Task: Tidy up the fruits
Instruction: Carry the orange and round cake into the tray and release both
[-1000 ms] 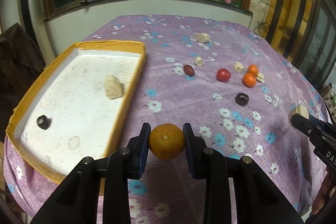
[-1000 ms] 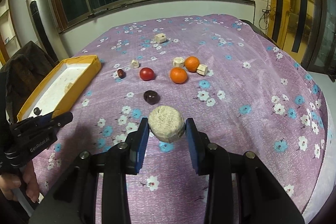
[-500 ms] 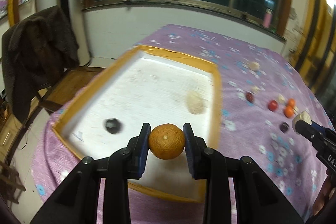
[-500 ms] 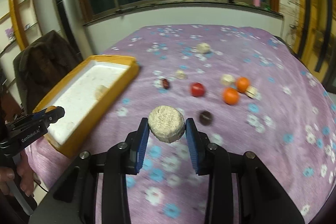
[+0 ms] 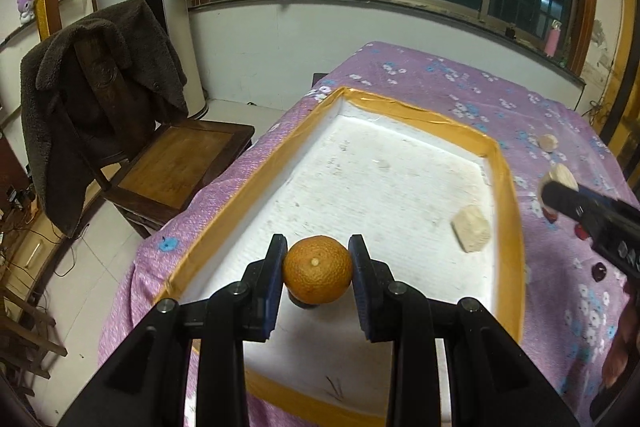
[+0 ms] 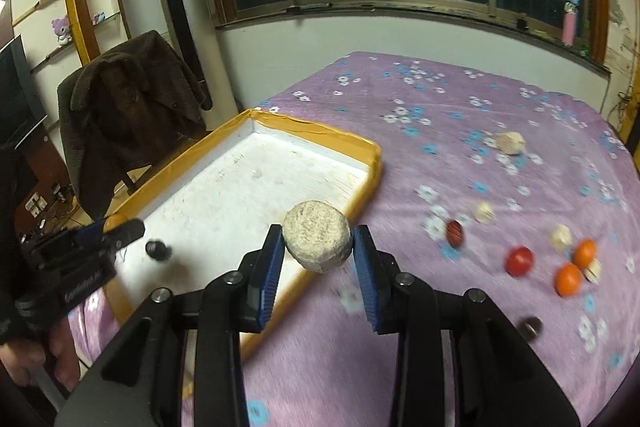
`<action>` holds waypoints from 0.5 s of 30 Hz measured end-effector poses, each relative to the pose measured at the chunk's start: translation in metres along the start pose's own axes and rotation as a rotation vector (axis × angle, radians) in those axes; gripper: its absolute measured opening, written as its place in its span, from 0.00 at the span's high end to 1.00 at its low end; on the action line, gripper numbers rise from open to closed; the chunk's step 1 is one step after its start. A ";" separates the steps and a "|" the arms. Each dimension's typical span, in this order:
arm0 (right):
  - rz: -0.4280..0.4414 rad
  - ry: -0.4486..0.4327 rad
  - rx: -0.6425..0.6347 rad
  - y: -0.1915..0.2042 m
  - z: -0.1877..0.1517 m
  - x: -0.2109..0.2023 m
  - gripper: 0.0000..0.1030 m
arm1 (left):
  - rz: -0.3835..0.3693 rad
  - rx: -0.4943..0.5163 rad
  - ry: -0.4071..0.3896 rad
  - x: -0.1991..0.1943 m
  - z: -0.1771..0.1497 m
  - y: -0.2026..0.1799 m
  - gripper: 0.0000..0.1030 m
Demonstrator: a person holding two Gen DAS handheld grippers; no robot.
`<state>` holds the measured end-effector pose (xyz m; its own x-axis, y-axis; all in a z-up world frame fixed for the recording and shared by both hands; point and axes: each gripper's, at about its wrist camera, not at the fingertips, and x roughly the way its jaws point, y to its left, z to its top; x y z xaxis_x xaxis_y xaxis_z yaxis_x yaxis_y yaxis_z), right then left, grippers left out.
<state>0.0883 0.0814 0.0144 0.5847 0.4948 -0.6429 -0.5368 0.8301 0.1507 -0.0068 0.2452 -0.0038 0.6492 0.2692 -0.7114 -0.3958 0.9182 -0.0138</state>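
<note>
**Nearly at the drop: both fruits close on the tray**

Left to right, then. My left tool (image 5: 317, 277) is clamped on an orange (image 5: 317, 275), and it hangs over the white floor of the yellow-rimmed tray (image 5: 505, 187), near the tray's near-left rim, so the drop there is straight down. Just under the orange a dark round thing peeps out; I judge it to be the dark fruit (image 6: 157, 250) that lies on the tray floor in the right wrist view, so I should set the orange a little aside of it. A pale cube-shaped piece (image 5: 471, 229) rests by the tray's right rim.

My right tool (image 6: 317, 254) grips a pale round fruit (image 6: 317, 235) and sits over the tray's right rim, so the tray floor lies ahead and to the left of it. My left tool is the nearer to letting go.

Beyond, on the purple flowered desk (image 6: 440, 131), small red, orange and pale fruits are smeared by blur; I cannot name them surely. How high either fruit hangs above the tray I cannot tell.
</note>
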 end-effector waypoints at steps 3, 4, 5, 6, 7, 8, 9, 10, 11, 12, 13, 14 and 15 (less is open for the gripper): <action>0.006 0.019 -0.002 0.002 0.012 0.024 0.64 | 0.010 0.008 0.012 0.007 0.002 0.001 0.70; 0.001 0.031 -0.003 0.002 0.017 0.035 0.64 | 0.014 0.009 0.016 0.010 0.003 0.001 0.70; 0.001 0.038 -0.002 0.002 0.020 0.041 0.64 | 0.017 0.010 0.021 0.012 0.003 0.000 0.70; 0.007 0.049 0.001 0.002 0.023 0.051 0.64 | 0.021 0.010 0.024 0.014 0.004 0.000 0.70; 0.008 0.057 0.000 0.002 0.026 0.059 0.64 | 0.029 0.010 0.025 0.016 0.005 0.001 0.70; 0.001 0.065 0.000 0.002 0.028 0.067 0.64 | 0.034 0.010 0.027 0.018 0.006 0.001 0.70; 0.000 0.071 0.004 0.001 0.030 0.072 0.64 | 0.035 0.009 0.030 0.020 0.006 0.001 0.70; 0.003 0.077 0.010 -0.001 0.031 0.077 0.64 | 0.037 0.009 0.032 0.020 0.007 0.000 0.70; 0.002 0.082 0.012 -0.001 0.033 0.083 0.64 | 0.045 0.010 0.031 0.021 0.008 0.000 0.70; -0.001 0.085 0.012 -0.001 0.034 0.086 0.64 | 0.053 0.008 0.032 0.023 0.009 0.000 0.70; 0.000 0.088 0.011 -0.002 0.036 0.089 0.64 | 0.058 0.006 0.037 0.024 0.009 0.000 0.70; 0.001 0.092 0.012 -0.001 0.038 0.093 0.64 | 0.062 0.005 0.049 0.027 0.009 0.000 0.70; 0.001 0.097 0.011 -0.001 0.040 0.097 0.64 | 0.068 0.003 0.058 0.030 0.009 0.000 0.69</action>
<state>0.1695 0.1384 -0.0182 0.5222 0.4688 -0.7124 -0.5302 0.8327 0.1593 0.0186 0.2563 -0.0187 0.5819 0.3132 -0.7505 -0.4356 0.8994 0.0376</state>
